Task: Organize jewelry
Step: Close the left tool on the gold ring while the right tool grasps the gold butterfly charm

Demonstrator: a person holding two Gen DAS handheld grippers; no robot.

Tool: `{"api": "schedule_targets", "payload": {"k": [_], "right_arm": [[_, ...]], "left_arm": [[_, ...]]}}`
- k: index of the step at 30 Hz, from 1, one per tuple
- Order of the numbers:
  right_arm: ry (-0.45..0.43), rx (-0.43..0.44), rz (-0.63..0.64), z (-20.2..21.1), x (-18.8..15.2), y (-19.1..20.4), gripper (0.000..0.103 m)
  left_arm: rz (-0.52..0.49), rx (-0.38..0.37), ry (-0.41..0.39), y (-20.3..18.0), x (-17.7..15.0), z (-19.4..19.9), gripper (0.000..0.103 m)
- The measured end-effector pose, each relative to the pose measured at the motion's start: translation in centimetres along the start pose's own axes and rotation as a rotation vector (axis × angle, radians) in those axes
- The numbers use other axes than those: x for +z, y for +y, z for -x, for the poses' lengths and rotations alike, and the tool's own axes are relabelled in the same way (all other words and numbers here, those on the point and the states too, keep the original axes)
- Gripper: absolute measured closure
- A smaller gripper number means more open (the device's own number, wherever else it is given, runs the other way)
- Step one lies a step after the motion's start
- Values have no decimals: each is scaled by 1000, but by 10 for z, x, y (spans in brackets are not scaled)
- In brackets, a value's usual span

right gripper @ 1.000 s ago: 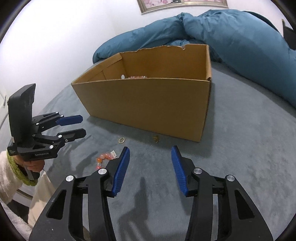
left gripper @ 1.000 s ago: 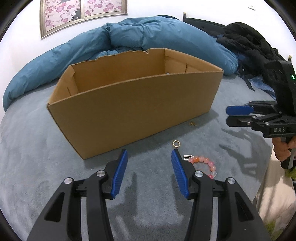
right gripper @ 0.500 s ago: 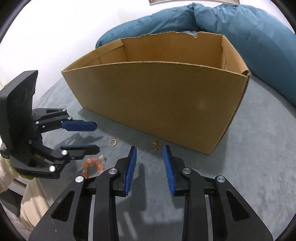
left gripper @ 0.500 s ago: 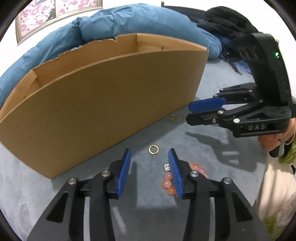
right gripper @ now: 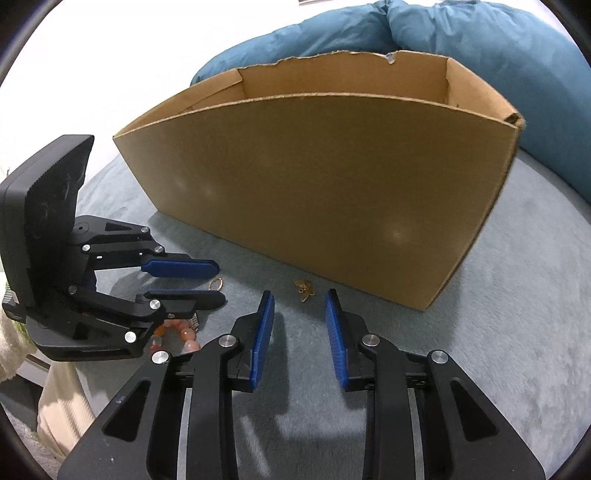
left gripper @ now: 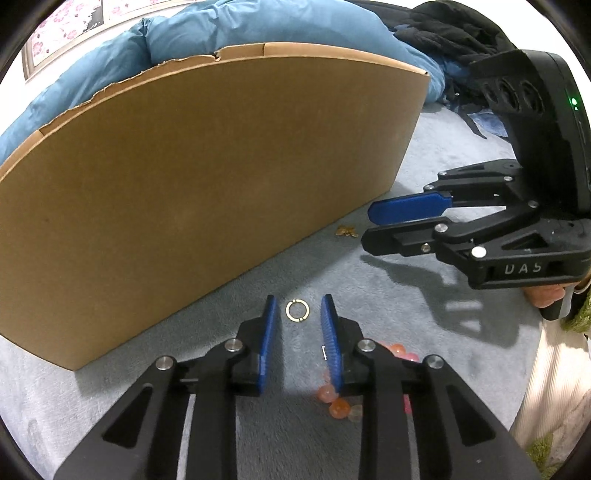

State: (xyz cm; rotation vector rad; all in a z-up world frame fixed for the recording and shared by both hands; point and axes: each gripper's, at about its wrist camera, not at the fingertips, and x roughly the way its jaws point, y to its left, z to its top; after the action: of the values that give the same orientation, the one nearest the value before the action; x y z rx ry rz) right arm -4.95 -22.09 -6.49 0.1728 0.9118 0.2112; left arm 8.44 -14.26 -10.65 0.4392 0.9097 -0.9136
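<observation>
A small gold ring [left gripper: 297, 311] lies on the grey bed cover between the tips of my open left gripper [left gripper: 297, 308]; it also shows in the right wrist view [right gripper: 216, 283]. A gold butterfly charm [right gripper: 304, 288] lies just ahead of my open right gripper [right gripper: 299, 304], near the box; it also shows in the left wrist view [left gripper: 346, 231]. A pink bead bracelet [left gripper: 340, 404] lies under my left gripper's right finger, partly hidden. The open cardboard box [left gripper: 207, 177] stands right behind the jewelry.
A blue duvet [right gripper: 461, 33] is piled behind the box. Black clothes [left gripper: 454, 26] lie at the far right. The bed's edge with a cream cover [left gripper: 550, 391] is close on the right in the left wrist view.
Both grippers moved forward and down toward the bed. The left now straddles the ring, the right is closer to the butterfly charm. The right jaws stand slightly wider than half a second ago.
</observation>
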Motion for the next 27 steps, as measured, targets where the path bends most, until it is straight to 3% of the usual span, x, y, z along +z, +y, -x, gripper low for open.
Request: {"api": "schedule_targets", "payload": {"k": [7,20,24,27], "right_arm": [[21,-1,5,-12,7,4,79],[68,-61,30,-33,13,13,84],[79,-76,35,-43,17,23,95],[75,-73,32,-41,19,25,96]], "left_arm": [[-11,3,-3,-2,-1,-2,91],[2,12,-30,4,-5,6,92],[22,18,-31,8,-10,11,92],[31,23,-35,12,-11,15,92]]}}
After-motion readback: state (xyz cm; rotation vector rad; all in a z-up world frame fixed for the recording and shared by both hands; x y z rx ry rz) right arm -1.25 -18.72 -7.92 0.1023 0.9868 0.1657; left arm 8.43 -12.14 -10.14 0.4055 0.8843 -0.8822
